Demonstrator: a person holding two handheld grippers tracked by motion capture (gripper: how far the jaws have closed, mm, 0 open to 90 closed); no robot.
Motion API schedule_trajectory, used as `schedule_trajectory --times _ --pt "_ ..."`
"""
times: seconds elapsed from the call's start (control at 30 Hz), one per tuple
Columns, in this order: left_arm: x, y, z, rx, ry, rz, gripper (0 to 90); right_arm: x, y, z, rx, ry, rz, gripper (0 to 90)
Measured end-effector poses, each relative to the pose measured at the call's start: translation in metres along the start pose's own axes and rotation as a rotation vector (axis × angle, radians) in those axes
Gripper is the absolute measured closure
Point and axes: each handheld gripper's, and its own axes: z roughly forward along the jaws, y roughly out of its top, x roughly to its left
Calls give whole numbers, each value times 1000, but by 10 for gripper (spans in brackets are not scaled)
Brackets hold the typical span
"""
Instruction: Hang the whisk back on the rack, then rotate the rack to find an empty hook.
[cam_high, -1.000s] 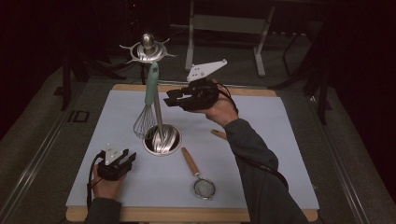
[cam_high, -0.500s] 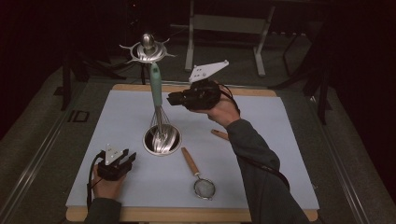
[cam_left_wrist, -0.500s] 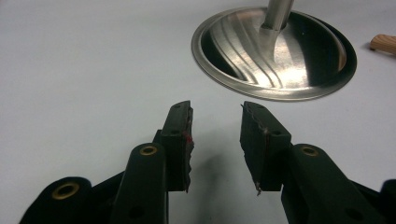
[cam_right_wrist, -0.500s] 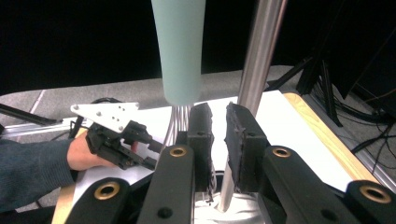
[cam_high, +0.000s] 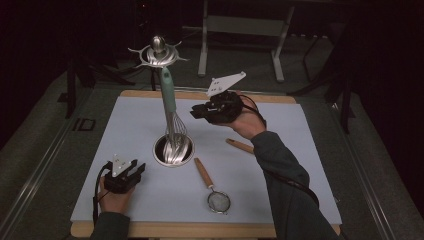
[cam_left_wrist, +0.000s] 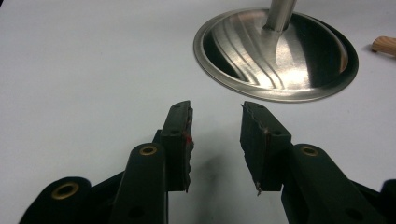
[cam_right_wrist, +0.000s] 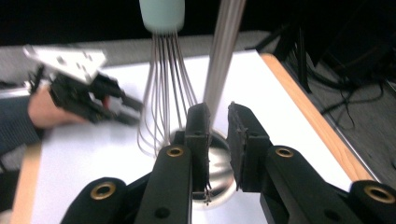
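Since a second ago our right tool (cam_high: 200, 112) has backed off from the whisk (cam_high: 170, 112) and now sits clear to its right, above the table (cam_high: 310, 150).

High view: we see the whisk hanging from the utensil stand (cam_high: 159, 52), wires down over the stand's round steel base (cam_high: 173, 150). Left tool (cam_high: 134, 169) rests low on the table, near-left of the base. A small strainer (cam_high: 212, 190) with wooden handle lies right of the base; another wooden handle (cam_high: 240, 146) lies under our right forearm.

Left gripper view: left tool (cam_left_wrist: 215, 122) released, jaws wide apart, nothing between them, pointing at the base (cam_left_wrist: 275, 51).

Right gripper view: right tool (cam_right_wrist: 217, 122) has a narrow gap between its jaws, gripping nothing. Whisk (cam_right_wrist: 163, 93) and stand pole (cam_right_wrist: 223, 51) are just ahead; the left tool (cam_right_wrist: 121, 112) shows beyond.
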Motion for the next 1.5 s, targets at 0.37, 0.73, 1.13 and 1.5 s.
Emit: schedule_trajectory --times 0.37,0.73,1.13,1.5 --pt "1 5 -10 -90 -15 -100 668 -8 -30 -5 67 -58 26 742" --pt "-8 32 -30 -221 -50 -111 674 -1 -55 -13 69 -104 64 685" --pt "-8 83 -55 -373 -87 -136 717 14 -94 -11 152 -174 74 559" --pt "-9 104 -62 -517 -196 -176 779 31 -145 -15 128 -214 173 537"
